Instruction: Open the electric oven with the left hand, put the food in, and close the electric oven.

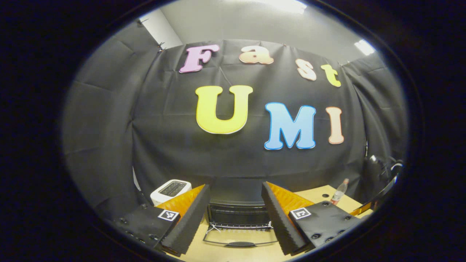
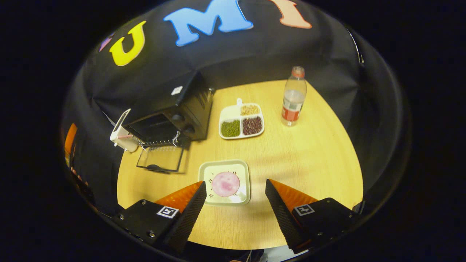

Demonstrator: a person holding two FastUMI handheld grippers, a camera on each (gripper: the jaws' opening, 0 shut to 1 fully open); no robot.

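The black electric oven (image 2: 171,109) stands at the table's back left with its glass door (image 2: 162,159) folded down flat onto the table. In the left gripper view the oven (image 1: 238,213) lies straight ahead, its lowered door (image 1: 240,238) and handle between the fingers. My left gripper (image 1: 235,205) is open with nothing in it, held above the door. A pink round slice of food (image 2: 225,183) rests on a pale square plate (image 2: 242,167) in front of my right gripper (image 2: 235,198), which is open and hovers just short of the plate.
A white divided tray (image 2: 227,113) of green, dark red and tan beans sits right of the oven. A water bottle (image 2: 293,97) stands beyond it, also seen as a bottle (image 1: 339,192). A white appliance (image 1: 170,190) stands left of the oven. The table (image 2: 309,156) has bare wood to the right.
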